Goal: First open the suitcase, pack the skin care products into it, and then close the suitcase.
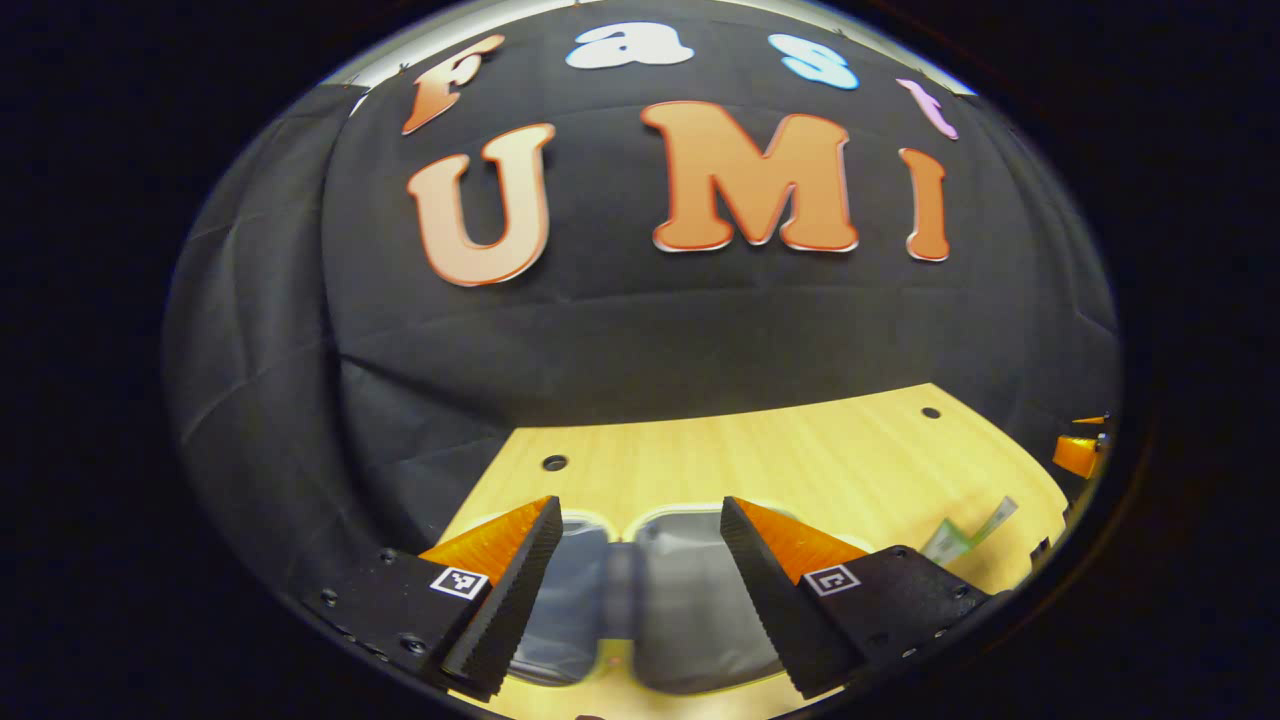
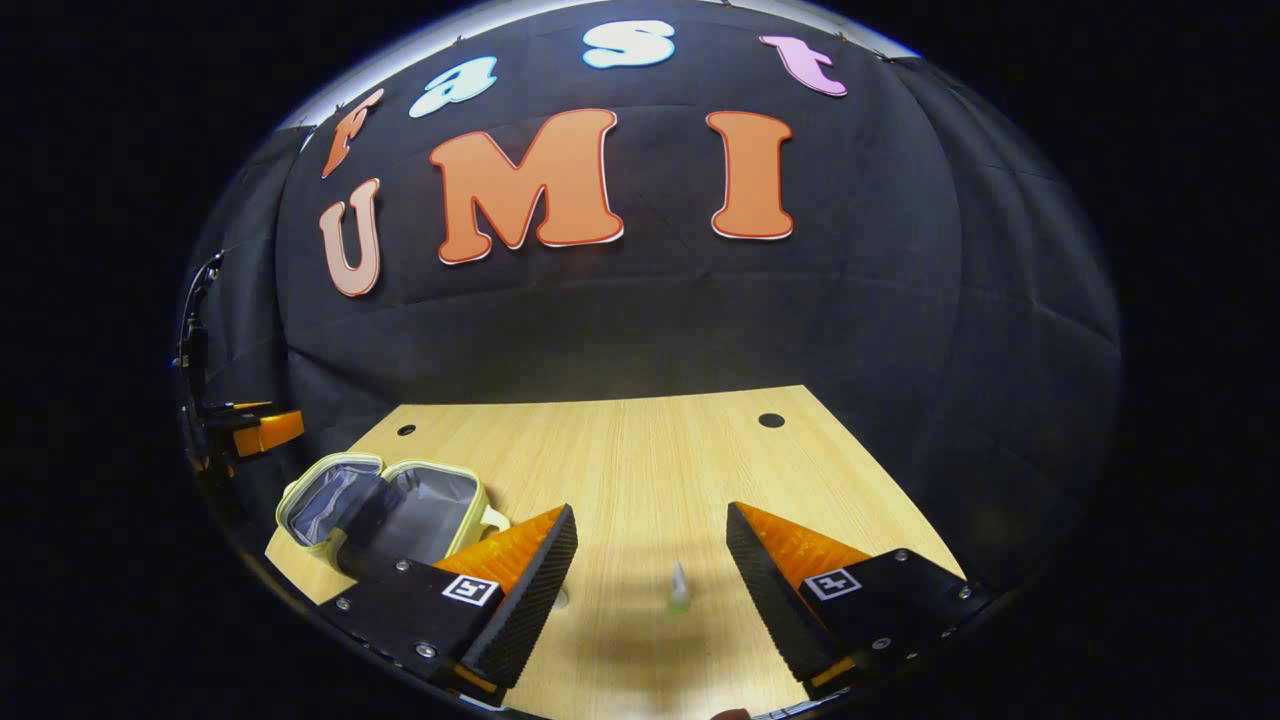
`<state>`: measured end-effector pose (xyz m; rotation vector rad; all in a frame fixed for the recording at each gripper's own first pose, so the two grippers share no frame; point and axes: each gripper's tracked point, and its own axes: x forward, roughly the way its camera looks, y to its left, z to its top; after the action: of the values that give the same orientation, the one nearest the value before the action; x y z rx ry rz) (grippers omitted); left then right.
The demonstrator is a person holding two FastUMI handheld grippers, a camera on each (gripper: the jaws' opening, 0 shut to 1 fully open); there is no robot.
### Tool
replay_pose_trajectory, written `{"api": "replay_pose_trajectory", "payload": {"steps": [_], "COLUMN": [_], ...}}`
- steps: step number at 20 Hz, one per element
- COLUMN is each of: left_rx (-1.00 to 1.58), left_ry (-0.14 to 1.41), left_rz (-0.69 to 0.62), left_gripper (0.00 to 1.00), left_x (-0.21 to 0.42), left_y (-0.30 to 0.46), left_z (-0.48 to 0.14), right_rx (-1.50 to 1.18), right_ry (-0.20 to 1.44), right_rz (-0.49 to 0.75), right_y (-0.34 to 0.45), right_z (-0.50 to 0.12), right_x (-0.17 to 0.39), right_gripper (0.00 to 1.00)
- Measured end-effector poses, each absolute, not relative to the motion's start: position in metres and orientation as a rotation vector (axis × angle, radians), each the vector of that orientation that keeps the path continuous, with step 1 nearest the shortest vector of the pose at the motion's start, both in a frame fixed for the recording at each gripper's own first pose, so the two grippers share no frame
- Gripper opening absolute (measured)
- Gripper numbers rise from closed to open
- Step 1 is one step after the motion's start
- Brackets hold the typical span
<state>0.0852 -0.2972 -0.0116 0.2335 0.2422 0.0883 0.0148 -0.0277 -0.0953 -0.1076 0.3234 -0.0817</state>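
1. In the left gripper view, your left tongs (image 1: 640,560) stand wide apart with nothing between the ridged black and orange fingers; they hover over the small pale-yellow suitcase with grey lining (image 1: 660,610), which lies open and flat on the light wooden tabletop (image 1: 800,450).
2. Further right in that view, a slim green and white skin care tube (image 1: 968,537) lies on the tabletop, well apart from the suitcase (its outline is blurred).
3. At the far right edge you can see an orange part of the other gripper (image 1: 1080,452).
4. In the right gripper view, the open suitcase (image 2: 385,505) sits at the left, both halves facing up, beside your right tongs' left finger (image 2: 520,590).
5. Your right tongs (image 2: 650,575) are spread apart and empty, and the tube (image 2: 679,588) rests on the tabletop (image 2: 640,450) between the fingers, touching neither.
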Motion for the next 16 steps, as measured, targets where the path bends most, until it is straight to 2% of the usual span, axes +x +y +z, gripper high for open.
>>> {"api": "replay_pose_trajectory", "payload": {"steps": [5, 9, 13, 16], "left_rx": [0.150, 0.111, 0.167, 0.196], "left_ry": [0.174, 0.150, 0.177, 0.276], "left_rz": [-0.012, -0.020, -0.028, -0.007], "left_gripper": [0.99, 0.98, 0.99, 0.99], "left_x": [0.092, 0.095, 0.102, 0.105], "left_y": [-0.421, -0.479, -0.526, -0.536], "left_z": [-0.028, -0.052, -0.103, -0.165], "right_rx": [-0.105, -0.141, -0.154, -0.161], "right_ry": [0.349, 0.377, 0.412, 0.421], "right_rz": [-0.048, -0.029, -0.014, -0.012], "right_y": [-0.055, -0.081, -0.104, -0.119], "right_z": [-0.103, -0.116, -0.129, -0.134], "right_x": [0.016, 0.016, 0.019, 0.022], "right_gripper": [0.95, 0.95, 0.95, 0.95]}}
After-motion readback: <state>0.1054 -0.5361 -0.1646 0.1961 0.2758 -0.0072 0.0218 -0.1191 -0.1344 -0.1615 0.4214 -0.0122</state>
